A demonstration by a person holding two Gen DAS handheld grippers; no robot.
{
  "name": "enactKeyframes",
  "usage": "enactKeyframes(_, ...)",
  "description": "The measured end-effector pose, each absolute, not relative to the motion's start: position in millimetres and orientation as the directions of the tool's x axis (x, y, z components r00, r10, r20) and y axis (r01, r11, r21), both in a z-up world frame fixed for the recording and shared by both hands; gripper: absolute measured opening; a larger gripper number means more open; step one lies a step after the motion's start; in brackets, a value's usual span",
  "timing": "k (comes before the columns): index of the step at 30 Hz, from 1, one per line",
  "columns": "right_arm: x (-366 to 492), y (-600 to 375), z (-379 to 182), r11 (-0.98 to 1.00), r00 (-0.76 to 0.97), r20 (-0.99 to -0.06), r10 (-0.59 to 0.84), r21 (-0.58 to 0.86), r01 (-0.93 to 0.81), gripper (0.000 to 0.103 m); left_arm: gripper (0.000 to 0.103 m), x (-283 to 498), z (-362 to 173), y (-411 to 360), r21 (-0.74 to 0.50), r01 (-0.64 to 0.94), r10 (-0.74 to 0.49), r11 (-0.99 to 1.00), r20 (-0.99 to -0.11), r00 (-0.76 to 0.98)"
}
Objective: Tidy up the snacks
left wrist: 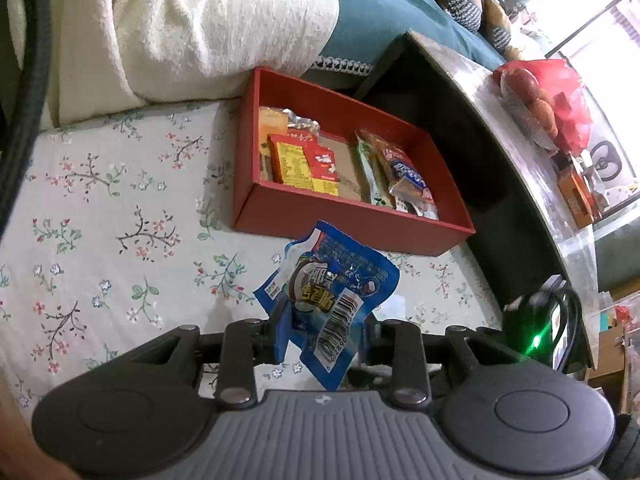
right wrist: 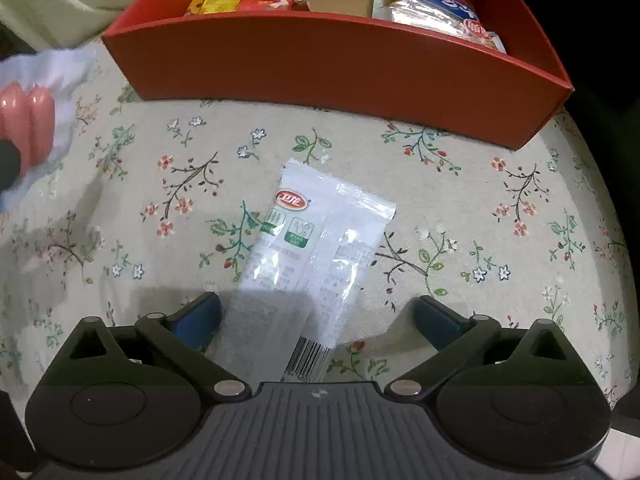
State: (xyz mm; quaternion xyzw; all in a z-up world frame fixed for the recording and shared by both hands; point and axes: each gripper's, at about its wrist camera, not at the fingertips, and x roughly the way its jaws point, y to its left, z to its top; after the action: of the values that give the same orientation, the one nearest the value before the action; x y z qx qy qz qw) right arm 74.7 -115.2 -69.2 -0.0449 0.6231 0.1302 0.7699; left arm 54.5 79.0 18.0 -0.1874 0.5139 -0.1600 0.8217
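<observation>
The red box [left wrist: 320, 220] already holds several packets, a yellow-and-red group at one end and green and blue wrappers at the other, with bare cardboard between. Two snacks are left outside it. The blue packet [left wrist: 328, 292] hangs clamped in the left gripper [left wrist: 324, 336] short of the box. The white packet [right wrist: 316, 248] lies on the floral cushion [right wrist: 480, 208] between the right gripper's [right wrist: 316, 316] wide-apart jaws, not gripped.

Glossy plastic wrapper [right wrist: 316, 252] on matt floral cloth [right wrist: 480, 208]
</observation>
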Motion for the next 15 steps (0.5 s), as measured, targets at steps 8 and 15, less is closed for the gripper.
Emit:
enactKeyframes(8,52,-99,-64,0.918,0.165,-0.969,0.183,0.108,-0.382,0.098,0.026,55,20,73,-0.469,0.078,-0.455,0.88,-0.783,0.425)
enactKeyframes(15,64,-120,-63,0.954,0.177,-0.946,0.272,0.241,-0.178,0.103,0.026,58,16,76,-0.481,0.068,-0.464,0.874,-0.785,0.411)
